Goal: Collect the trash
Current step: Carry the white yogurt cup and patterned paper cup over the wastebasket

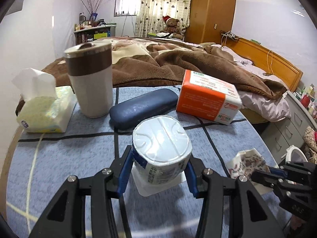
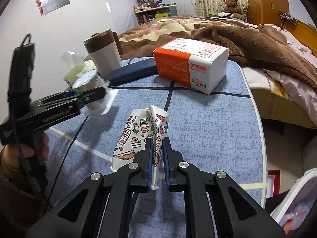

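Our left tongs (image 1: 158, 170) clamp the white foil-lidded yogurt cup (image 1: 161, 150); our right tongs (image 2: 157, 158), beside it, pinch the crushed patterned paper cup (image 2: 138, 136) flat, probably nearer the white bin (image 2: 293, 202).

Home bedroom: bed (image 1: 178, 59), wardrobe (image 1: 212, 10).

The tub (image 1: 161, 148) was a short round white container with a sealed, embossed foil lid and small print around its side. It sat upright, tilted slightly, clamped between blue pads at its lower sides, its square white base flange showing underneath. In the right view it was raised just off the blue checked cloth (image 1: 69, 158).

The cup (image 2: 140, 136) was a crushed paper cup, white with colourful cartoon patterns. It was flattened and folded along its length, its rolled rim nearest the camera. One folded wall was pinched between blue pads, above the cloth.
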